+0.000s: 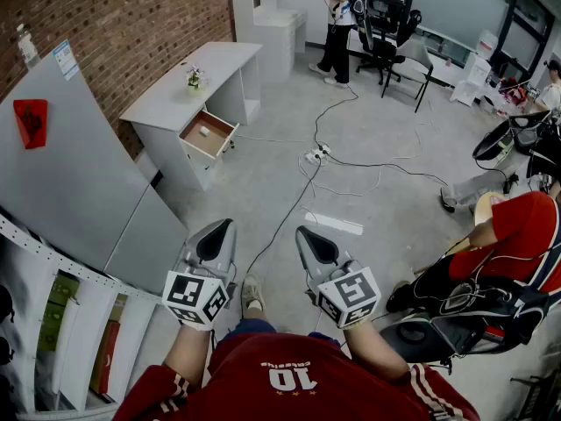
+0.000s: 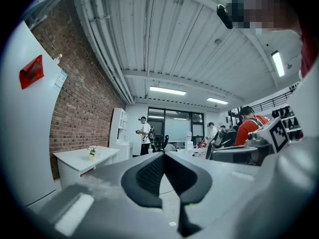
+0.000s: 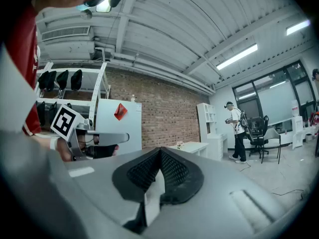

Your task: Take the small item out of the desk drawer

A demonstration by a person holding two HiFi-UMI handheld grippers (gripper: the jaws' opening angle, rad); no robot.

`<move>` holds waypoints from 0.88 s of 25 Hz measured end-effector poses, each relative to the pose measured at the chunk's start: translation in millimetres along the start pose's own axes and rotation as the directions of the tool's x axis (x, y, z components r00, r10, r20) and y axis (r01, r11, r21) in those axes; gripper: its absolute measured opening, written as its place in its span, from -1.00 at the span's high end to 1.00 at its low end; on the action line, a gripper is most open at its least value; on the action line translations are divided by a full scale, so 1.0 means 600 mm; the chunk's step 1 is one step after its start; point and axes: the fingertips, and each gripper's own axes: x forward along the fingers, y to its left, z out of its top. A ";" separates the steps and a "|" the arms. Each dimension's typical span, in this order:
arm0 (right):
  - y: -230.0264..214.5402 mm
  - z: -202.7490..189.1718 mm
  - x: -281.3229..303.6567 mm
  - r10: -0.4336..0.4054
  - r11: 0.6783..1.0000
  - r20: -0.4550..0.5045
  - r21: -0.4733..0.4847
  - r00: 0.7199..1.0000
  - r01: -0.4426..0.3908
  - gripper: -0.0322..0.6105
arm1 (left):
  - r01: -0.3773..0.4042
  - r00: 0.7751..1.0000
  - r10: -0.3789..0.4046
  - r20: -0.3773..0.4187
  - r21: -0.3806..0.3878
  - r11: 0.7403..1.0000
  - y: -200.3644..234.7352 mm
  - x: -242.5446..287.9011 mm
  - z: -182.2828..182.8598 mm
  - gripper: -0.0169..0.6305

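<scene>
A white desk (image 1: 180,90) stands against the brick wall, far ahead of me. Its drawer (image 1: 209,136) is pulled open, and a small light item (image 1: 204,131) lies inside. My left gripper (image 1: 223,225) and right gripper (image 1: 304,232) are held close to my body, well short of the desk, side by side above the floor. Both have their jaws closed tip to tip with nothing between them. The desk (image 2: 82,158) shows at the left in the left gripper view. In the right gripper view the desk (image 3: 192,147) sits just beyond the jaw tips.
A small plant (image 1: 194,78) stands on the desk top. Cables (image 1: 302,191) and a power strip (image 1: 316,155) run across the floor between me and the desk. A grey panel (image 1: 70,174) leans at the left. A seated person in red (image 1: 517,235) is at the right, another stands at the back (image 1: 340,20).
</scene>
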 end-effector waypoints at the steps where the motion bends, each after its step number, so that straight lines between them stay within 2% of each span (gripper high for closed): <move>1: -0.001 -0.001 0.003 0.001 1.000 0.000 0.001 1.000 -0.001 0.90 | -0.001 1.000 0.001 0.001 0.001 1.000 0.002 0.002 0.000 0.94; 17: -0.021 -0.014 0.052 -0.003 1.000 -0.017 0.027 1.000 0.004 0.90 | -0.009 1.000 0.008 -0.010 -0.017 1.000 0.045 0.038 -0.010 0.94; 22: -0.028 -0.011 0.097 0.025 0.999 -0.021 0.025 0.999 -0.024 0.90 | -0.017 1.000 0.017 -0.011 -0.026 1.000 0.078 0.065 -0.011 0.94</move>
